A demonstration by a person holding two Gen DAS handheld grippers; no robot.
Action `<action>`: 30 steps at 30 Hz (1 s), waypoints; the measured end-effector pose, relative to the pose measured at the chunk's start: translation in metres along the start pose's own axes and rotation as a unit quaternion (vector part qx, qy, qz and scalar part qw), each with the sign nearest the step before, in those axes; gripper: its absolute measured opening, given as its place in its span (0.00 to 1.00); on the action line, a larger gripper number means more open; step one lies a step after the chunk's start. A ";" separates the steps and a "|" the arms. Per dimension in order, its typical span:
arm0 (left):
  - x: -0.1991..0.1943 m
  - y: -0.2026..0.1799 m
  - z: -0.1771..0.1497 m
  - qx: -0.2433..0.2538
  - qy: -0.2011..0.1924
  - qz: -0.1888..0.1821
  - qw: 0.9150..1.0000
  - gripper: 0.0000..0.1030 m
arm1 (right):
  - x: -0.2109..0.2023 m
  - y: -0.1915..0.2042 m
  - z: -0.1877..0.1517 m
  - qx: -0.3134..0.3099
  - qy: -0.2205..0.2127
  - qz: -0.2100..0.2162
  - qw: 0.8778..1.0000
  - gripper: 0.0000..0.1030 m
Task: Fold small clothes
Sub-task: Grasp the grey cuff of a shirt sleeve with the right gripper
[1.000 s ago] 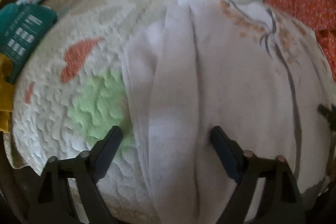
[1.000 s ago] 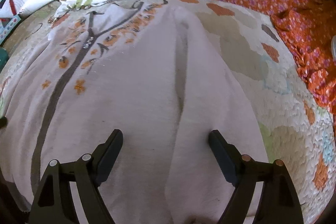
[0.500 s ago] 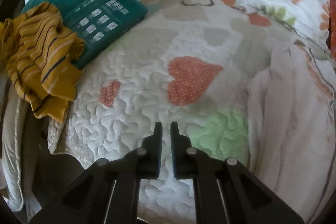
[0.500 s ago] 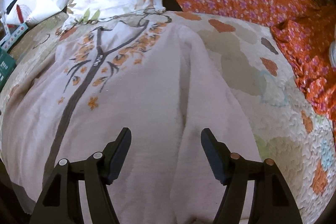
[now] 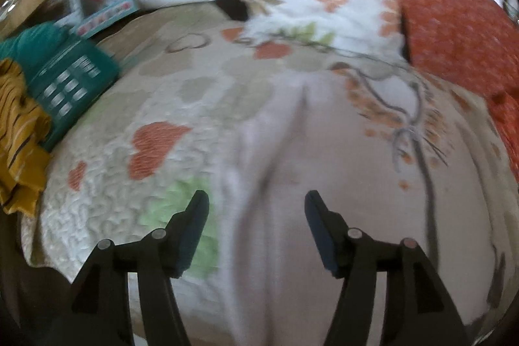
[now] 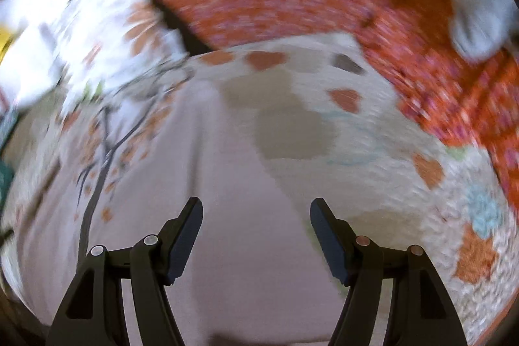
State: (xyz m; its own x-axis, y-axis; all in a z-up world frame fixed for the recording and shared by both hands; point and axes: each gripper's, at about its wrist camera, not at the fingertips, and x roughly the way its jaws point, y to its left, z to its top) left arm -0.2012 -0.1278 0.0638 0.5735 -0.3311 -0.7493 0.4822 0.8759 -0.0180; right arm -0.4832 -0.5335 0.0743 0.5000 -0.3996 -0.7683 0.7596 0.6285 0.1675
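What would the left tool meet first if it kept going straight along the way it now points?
Most likely the pale tree-print garment lying on the quilt. The open left tool holds nothing and aims near the garment's left edge, though blur leaves depth unclear.

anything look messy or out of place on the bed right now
The pale garment lies spread on the quilt with a long ridge bunched down its left part, not yet flat. At the quilt's left edge a yellow striped garment sits crumpled. Nothing looks spilled or damaged.
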 end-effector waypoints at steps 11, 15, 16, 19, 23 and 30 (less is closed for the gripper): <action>0.015 -0.065 -0.020 0.076 0.038 -0.052 0.995 0.60 | -0.021 0.008 -0.074 -0.096 0.061 0.110 0.987 0.71; 0.018 -0.070 -0.023 0.083 0.042 -0.052 0.994 0.60 | -0.006 0.023 -0.107 -0.138 0.095 0.084 0.982 0.62; 0.018 -0.070 -0.023 0.082 0.043 -0.051 0.994 0.60 | -0.006 0.026 -0.110 -0.155 0.090 0.065 0.982 0.41; 0.018 -0.068 -0.023 0.076 0.040 -0.050 0.995 0.60 | -0.018 0.012 -0.095 -0.109 0.072 0.087 0.988 0.12; 0.018 -0.066 -0.022 0.068 0.039 -0.049 0.996 0.60 | -0.031 -0.033 -0.067 -0.042 0.008 -0.037 0.998 0.11; 0.020 -0.068 -0.024 0.071 0.046 -0.051 0.995 0.60 | -0.032 -0.101 -0.057 0.064 -0.028 -0.199 0.977 0.22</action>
State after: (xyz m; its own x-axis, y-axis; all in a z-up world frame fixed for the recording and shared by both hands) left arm -0.2379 -0.1855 0.0343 0.4566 -0.3773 -0.8057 0.6276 0.7785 -0.0089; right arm -0.5995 -0.5463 0.0472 0.1730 -0.6333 -0.7544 0.9425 0.3287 -0.0598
